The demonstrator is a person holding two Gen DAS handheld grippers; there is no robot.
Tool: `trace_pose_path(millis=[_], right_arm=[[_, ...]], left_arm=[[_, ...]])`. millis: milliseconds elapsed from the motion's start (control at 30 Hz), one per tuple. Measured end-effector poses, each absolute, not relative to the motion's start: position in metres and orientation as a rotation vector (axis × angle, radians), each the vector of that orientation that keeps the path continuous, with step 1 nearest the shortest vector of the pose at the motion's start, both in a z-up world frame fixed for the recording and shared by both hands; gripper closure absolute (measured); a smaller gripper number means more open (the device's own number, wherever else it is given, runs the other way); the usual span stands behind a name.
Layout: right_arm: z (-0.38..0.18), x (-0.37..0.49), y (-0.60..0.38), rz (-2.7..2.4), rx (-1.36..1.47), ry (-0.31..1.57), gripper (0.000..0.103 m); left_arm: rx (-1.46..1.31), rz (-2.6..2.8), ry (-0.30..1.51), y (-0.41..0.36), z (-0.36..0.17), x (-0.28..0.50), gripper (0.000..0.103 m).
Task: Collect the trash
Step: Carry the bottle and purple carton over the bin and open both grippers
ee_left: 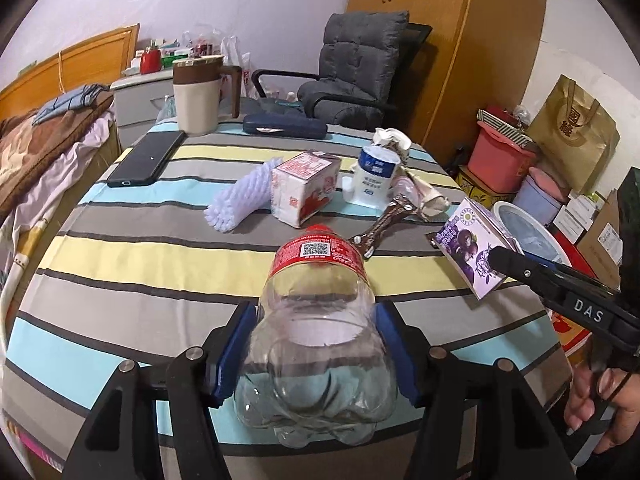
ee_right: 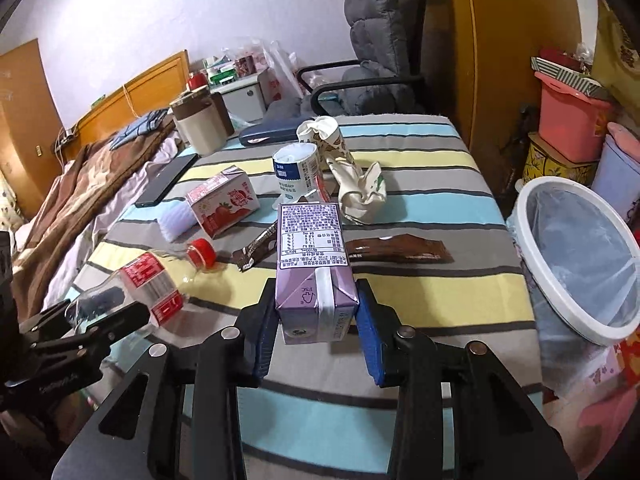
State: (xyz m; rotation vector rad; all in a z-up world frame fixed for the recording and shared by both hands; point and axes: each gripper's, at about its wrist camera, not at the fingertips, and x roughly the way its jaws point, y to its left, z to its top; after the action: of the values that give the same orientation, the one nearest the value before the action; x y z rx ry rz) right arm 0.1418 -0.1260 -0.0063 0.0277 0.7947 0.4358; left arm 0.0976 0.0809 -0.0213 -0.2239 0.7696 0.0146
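A clear plastic bottle with a red label and cap sits base-first between the blue pads of my left gripper, which press on its sides. In the right wrist view the bottle slants over the striped table, cap low. My right gripper is shut on a purple drink carton, held above the cloth; the left wrist view shows the carton in the air at the right. A white-rimmed trash bin with a liner stands beside the table's right edge.
On the striped table lie a red strawberry carton, a white foam net, a white-and-blue cup, crumpled paper cups, two brown wrappers, a phone, a mug and a blue case.
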Motion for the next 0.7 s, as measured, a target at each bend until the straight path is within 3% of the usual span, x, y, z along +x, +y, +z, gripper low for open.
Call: trace_pose_path(millis=[700], right_arm=[[0.005, 0.134, -0.167, 0.369, 0.089, 0.727, 0.064]], left_arm=[[-0.18, -0.089, 0.727, 0.038, 0.001, 0.112, 0.041]])
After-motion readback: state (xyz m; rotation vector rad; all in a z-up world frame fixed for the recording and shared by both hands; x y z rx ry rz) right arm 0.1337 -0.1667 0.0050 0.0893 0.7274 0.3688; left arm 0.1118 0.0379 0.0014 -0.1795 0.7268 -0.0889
